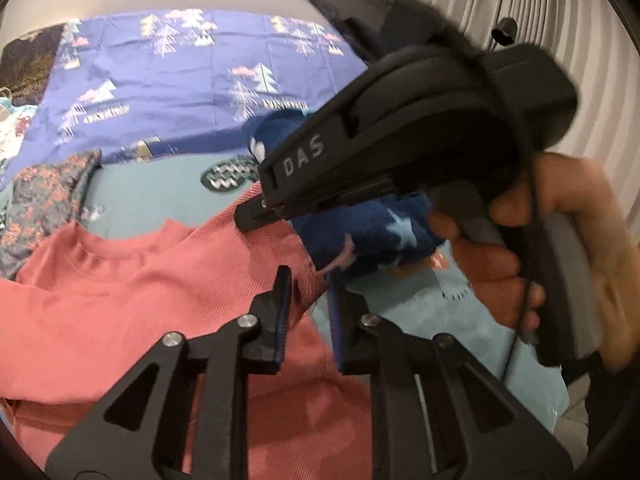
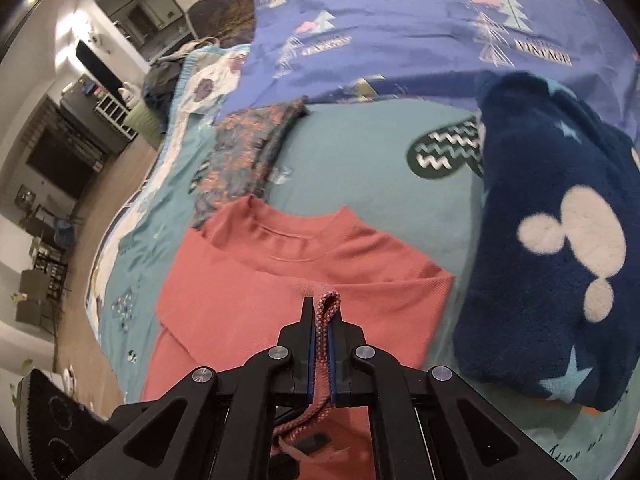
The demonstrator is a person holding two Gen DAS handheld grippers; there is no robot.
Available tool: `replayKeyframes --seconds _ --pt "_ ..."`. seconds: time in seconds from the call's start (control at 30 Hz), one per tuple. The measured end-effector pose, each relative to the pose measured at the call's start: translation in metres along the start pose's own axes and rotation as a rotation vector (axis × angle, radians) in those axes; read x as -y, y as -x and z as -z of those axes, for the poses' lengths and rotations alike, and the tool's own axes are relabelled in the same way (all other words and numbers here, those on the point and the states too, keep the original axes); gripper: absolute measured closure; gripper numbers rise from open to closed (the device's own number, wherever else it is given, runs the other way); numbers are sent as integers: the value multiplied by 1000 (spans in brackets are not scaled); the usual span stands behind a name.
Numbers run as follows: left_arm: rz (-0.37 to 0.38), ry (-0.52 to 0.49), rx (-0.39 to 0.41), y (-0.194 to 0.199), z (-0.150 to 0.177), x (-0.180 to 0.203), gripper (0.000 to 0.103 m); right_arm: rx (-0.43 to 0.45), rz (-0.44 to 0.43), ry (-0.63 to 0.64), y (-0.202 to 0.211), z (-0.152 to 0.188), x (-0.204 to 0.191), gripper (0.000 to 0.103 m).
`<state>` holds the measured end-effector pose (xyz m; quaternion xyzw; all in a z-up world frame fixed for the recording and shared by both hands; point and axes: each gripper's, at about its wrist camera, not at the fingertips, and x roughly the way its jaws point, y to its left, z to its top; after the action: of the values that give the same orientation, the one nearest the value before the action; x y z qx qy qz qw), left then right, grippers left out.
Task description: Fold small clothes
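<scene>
A salmon-pink shirt [image 1: 120, 300] [image 2: 280, 272] lies flat on the teal bedspread [image 2: 360, 168], collar toward the far side. My right gripper [image 2: 320, 320] is shut on a folded edge of the pink shirt's fabric, which stands up between the pads. The left wrist view shows that same right gripper [image 1: 250, 216] from the side, held by a person's hand [image 1: 500, 264], its tips over the shirt's right shoulder. My left gripper [image 1: 308, 304] hovers over the shirt's right edge with a narrow gap between its jaws and no cloth pinched.
A navy fleece garment [image 2: 560, 240] [image 1: 360, 236] with white blobs and stars lies right of the shirt. A folded floral garment [image 2: 248, 152] [image 1: 44, 200] sits beyond its left shoulder. A purple tree-print sheet [image 1: 180, 80] covers the far bed. The bed's edge and floor [image 2: 100, 208] are left.
</scene>
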<state>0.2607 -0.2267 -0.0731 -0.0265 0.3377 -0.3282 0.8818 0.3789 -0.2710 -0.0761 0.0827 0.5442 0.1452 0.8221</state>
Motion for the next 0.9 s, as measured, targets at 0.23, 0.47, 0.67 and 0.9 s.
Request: replayKeyframes --seconds 0.23,0.47,0.67,0.9 --pt "-60 -17 -29 51 39 -58 56 -39 222 17 -40 24 12 99" --pt "-21 334 -11 122 108 -196 54 242 626 86 5 58 -39 51" --pt "129 507 -5 118 120 -225 54 312 268 201 5 97 -112 45" --pt "-51 361 -64 80 112 -220 54 280 128 250 -9 141 -157 45"
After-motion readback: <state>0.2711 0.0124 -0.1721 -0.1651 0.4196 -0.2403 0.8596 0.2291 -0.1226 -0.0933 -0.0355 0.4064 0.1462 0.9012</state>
